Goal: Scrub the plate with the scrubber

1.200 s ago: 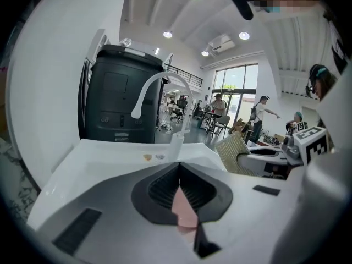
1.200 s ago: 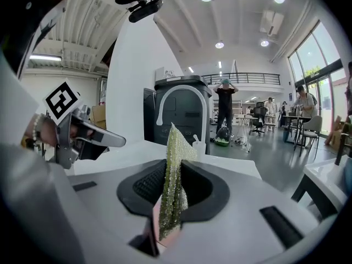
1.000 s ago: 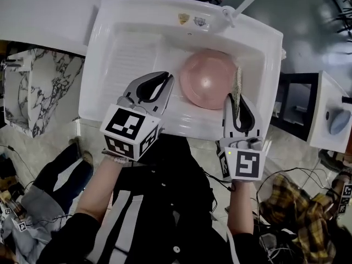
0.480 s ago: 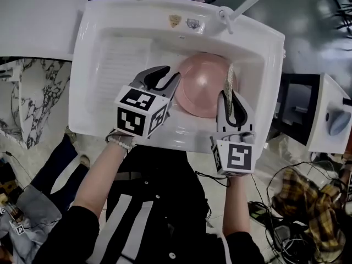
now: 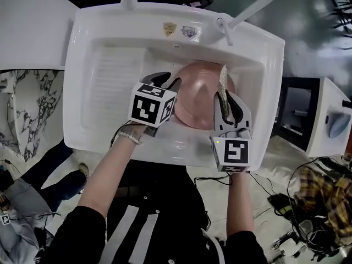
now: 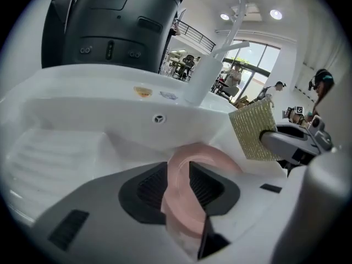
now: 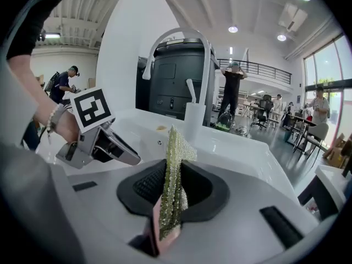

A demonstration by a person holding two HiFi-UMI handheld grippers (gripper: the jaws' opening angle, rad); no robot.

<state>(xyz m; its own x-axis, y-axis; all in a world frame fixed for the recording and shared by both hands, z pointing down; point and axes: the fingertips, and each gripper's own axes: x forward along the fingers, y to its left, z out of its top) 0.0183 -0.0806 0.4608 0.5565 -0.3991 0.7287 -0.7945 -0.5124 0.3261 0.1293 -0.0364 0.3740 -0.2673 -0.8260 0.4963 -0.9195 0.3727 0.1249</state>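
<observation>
Left tongs point(image 5: 166, 81) have moved into the sink point(image 5: 110, 65) and are opening around the pink plate point(image 5: 198, 98) rim, not yet clamped. Right tongs point(image 5: 223, 100) clench the scrubber point(image 5: 222, 81) beside it, so scrubbing can't start.

I've free room over the ribbed left side of the sink point(image 5: 77, 92); the pink plate point(image 5: 198, 95) fills the right, faucet point(image 5: 223, 23) overhanging the back-right corner.

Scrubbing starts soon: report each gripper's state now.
Left gripper: jaws opening, plate rim between them, not clamped.
Right gripper: closed on the scrubber.
</observation>
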